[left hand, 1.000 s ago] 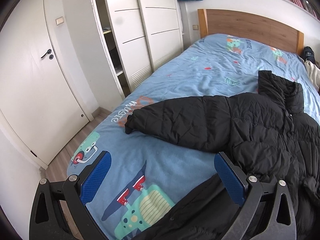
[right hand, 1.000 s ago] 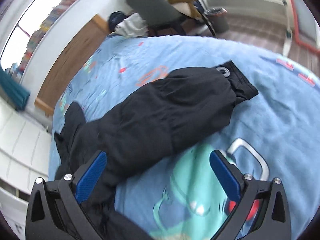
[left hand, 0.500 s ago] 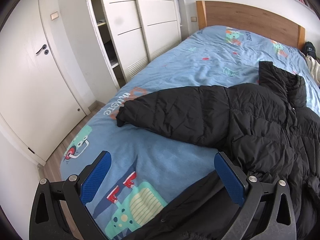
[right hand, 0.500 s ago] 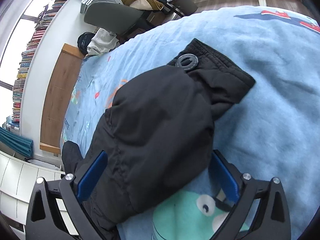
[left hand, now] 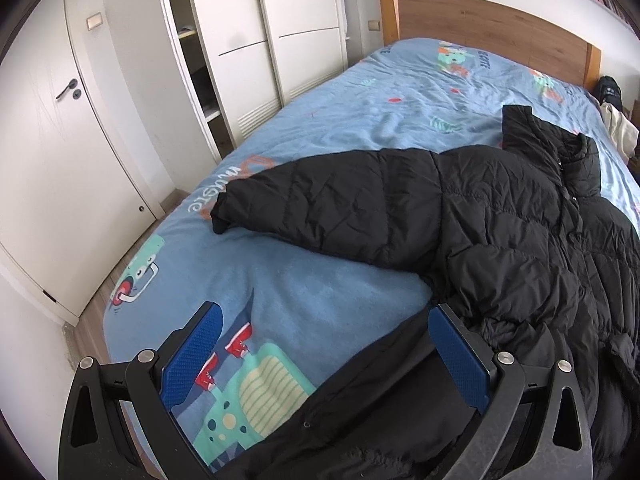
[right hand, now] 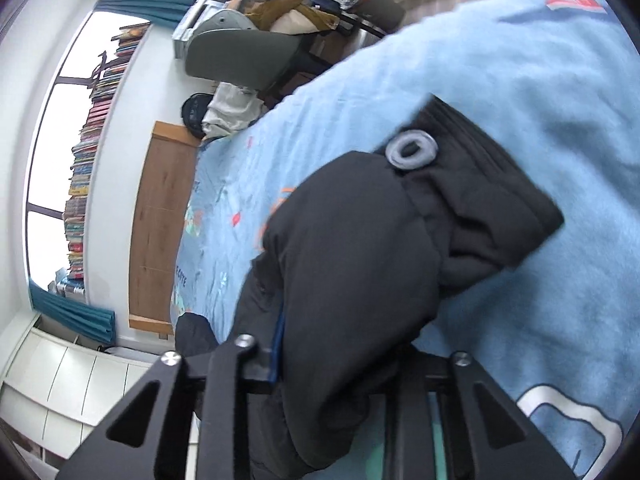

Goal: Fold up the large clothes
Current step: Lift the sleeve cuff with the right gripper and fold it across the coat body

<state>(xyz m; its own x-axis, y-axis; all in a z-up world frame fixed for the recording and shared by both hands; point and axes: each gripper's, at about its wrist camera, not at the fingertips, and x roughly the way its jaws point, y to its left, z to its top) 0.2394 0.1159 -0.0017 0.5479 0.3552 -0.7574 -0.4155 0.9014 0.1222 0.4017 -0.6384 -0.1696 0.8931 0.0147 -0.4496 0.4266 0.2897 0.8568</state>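
Black puffer jacket (left hand: 500, 240) spread front-up on the bed's blue cartoon-print bedspread (left hand: 340, 120), collar toward the wooden headboard (left hand: 500, 28) at twelve o'clock. One sleeve (left hand: 320, 204) stretches out toward nine o'clock in the left wrist view, its cuff lying on the orange lettering of the print. The hem runs along the bottom of that view.

Left gripper (left hand: 324, 364) hangs over the hem corner with jaws wide apart; black fabric lies between them at five o'clock, against the right blue pad (left hand: 460, 364), while the left pad stands clear over the bedspread.

Over to the right wrist view: the right gripper (right hand: 340, 360) is closing, jaws nearly together, and the jacket's other sleeve (right hand: 360, 264) is bunched between them. A sliver of blue pad shows at the sleeve's left edge. The cuff (right hand: 492, 208) with a pale round ring patch (right hand: 412, 152) points to one o'clock, lying on the bedspread; the picture is somewhat blurred.

Further out: white wardrobe (left hand: 260, 40) and white door (left hand: 60, 140) at ten o'clock in the left view; in the right view a grey chair (right hand: 240, 56) piled with clothes at eleven o'clock and a row of books (right hand: 88, 152) along the window at nine.
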